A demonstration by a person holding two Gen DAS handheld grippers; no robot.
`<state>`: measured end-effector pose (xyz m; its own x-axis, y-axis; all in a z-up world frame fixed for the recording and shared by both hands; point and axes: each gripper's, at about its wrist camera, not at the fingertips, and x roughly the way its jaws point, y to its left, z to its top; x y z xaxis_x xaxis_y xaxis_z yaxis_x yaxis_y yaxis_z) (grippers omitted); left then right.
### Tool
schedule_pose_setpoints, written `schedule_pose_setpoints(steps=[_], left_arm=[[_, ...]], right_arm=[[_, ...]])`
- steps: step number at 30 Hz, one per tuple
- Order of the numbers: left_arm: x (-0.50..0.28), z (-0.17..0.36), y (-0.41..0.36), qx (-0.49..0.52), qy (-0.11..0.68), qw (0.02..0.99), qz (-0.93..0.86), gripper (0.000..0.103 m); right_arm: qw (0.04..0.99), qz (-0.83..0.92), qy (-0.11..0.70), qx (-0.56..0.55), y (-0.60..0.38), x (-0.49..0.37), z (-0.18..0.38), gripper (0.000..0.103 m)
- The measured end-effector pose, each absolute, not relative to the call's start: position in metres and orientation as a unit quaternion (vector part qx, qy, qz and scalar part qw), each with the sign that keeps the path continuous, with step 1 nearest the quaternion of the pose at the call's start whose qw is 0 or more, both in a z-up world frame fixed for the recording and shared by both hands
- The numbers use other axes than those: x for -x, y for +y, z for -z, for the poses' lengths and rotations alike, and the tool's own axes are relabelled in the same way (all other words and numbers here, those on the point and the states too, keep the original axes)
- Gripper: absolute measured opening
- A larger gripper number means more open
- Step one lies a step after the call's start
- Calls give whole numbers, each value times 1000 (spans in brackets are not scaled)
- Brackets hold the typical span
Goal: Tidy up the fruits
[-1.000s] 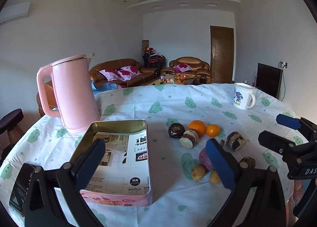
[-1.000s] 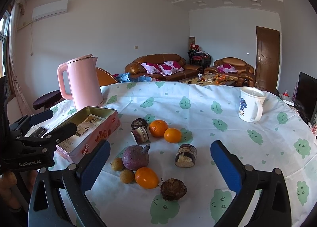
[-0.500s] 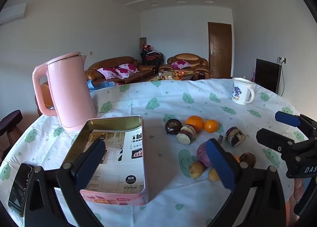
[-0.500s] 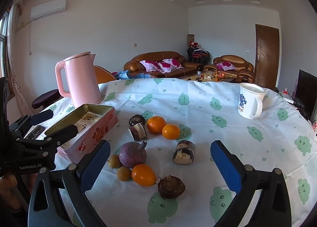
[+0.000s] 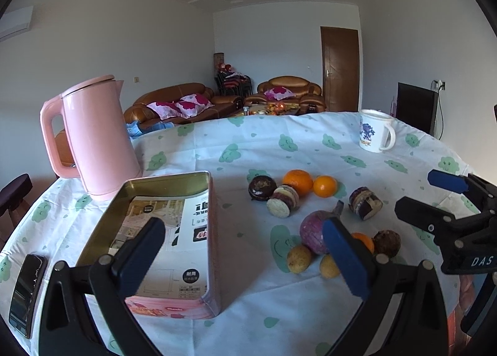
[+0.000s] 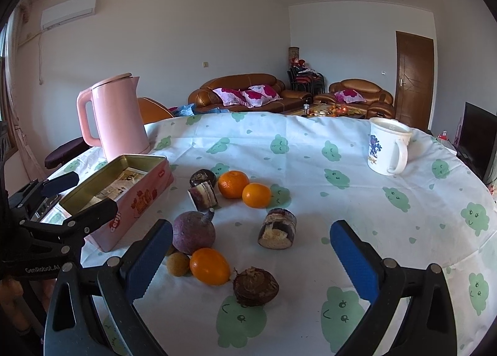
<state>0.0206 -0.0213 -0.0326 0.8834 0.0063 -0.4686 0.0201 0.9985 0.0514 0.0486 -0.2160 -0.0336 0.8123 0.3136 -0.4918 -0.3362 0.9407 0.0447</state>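
Left wrist only: phone (image 5: 26,289).

The tablecloth (image 6: 310,151) was seen as matt cloth printed with green clouds, and the tin (image 5: 167,182) as brushed gold metal inside with printed paper laid in it. The kettle (image 5: 99,138) was shown in smooth, slightly glossy pink plastic, the mug (image 6: 385,151) in glazed white ceramic, and the oranges (image 6: 233,183) with a dimpled, shiny peel.

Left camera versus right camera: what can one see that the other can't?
Only the left wrist view shows the black phone at the table edge. Only the right wrist view shows the air conditioner on the wall. Both show the pink kettle, the open tin, the white mug, the oranges and both open grippers, left and right.
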Motion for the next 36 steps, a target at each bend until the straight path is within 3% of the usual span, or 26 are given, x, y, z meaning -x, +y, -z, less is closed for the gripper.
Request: schedule_pose_setpoints(steps=[17, 21, 22, 25, 27, 29, 36], left_arm=[[-33, 61, -42, -22, 287, 956, 50, 103], [-32, 63, -48, -30, 289, 955, 62, 102], [-33, 64, -49, -29, 293, 953, 69, 101], [-35, 66, -53, -34, 303, 949, 85, 92], [-36, 68, -57, -42, 311, 945, 95, 82], [-37, 70, -62, -48, 319, 940, 107, 67], [-43, 77, -80, -67, 345, 925, 144, 51]], right_arm=[[943, -164, 289, 27, -231, -55, 63, 100], [932, -180, 313, 26, -232, -56, 74, 74], [929, -184, 320, 28, -231, -58, 77, 73], [924, -191, 329, 41, -227, -58, 83, 68], [920, -194, 339, 46, -225, -60, 86, 53], [916, -201, 345, 41, -227, -62, 89, 52], [912, -210, 352, 39, -225, -62, 91, 52]])
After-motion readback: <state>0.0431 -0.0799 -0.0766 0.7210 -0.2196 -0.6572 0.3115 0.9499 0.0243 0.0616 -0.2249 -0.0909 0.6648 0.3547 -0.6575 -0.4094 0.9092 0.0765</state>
